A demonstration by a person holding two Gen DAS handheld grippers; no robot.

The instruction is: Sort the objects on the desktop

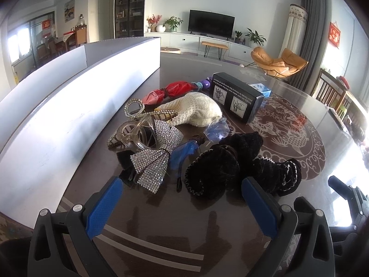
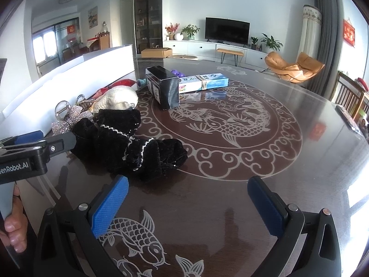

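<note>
Both grippers gape wide and empty — black scrunchies (image 1: 230, 164) sit just ahead of left gripper (image 1: 182, 191), nearer than right gripper (image 2: 188, 198).

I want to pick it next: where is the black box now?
The black box stands far across the table, right of the cream knitted pouch. In the right wrist view it sits left of centre, against the blue-white carton.

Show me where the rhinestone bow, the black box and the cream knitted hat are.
rhinestone bow (image 1: 159, 152): left wrist view, centre knot.
black box (image 2: 165, 85): right wrist view, glossy near face.
cream knitted hat (image 1: 196, 112): left wrist view, middle of the knit.
</note>
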